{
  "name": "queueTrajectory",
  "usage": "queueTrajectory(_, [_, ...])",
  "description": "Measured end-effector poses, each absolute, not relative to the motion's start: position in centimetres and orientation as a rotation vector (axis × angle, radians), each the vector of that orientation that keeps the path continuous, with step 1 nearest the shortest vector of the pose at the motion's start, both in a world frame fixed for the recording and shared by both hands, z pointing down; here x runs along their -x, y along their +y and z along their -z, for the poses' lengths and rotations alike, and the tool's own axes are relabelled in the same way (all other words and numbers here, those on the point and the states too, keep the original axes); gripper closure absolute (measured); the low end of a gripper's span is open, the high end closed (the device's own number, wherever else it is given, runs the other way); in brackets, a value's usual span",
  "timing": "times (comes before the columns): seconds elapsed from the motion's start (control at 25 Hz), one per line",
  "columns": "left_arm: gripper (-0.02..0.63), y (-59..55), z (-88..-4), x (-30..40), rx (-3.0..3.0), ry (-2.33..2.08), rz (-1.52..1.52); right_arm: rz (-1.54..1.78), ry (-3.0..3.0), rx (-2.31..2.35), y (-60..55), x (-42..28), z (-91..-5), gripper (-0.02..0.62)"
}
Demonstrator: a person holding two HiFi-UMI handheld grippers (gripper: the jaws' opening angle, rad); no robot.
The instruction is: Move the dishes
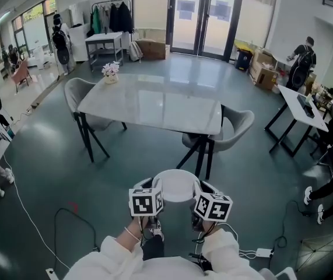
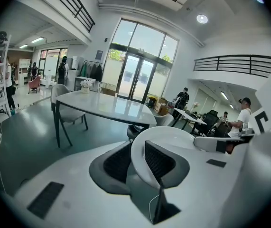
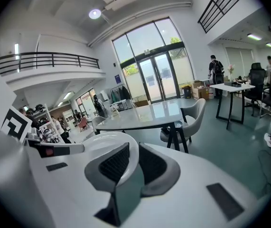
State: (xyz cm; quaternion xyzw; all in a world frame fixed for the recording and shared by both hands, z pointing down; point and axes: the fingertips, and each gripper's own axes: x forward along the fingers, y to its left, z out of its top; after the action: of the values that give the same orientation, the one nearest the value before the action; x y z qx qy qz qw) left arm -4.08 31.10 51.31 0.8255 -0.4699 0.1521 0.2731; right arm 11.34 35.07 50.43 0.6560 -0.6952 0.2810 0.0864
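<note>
Jaws of the left gripper (image 2: pixel 137 159) and right gripper (image 3: pixel 133 164) are each clamped on opposite rims of one white dish (image 1: pixel 176 186), held above the floor short of the table (image 1: pixel 154 105); pickup judged done, set-down outstanding.

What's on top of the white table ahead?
Only a small pot of flowers at the far left corner of the table. The rest of the top is bare; the head view shows it whole, nothing covered.
</note>
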Motion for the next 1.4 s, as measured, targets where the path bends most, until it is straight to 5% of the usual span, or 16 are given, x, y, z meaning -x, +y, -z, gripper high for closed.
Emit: queueTrajectory(1.4, [0.512,6.8,-49.8,5.8,-2.202,-1.293,-0.368,-0.822,-2.112,-1.917,10.6,-9.8,-49.0,0.482])
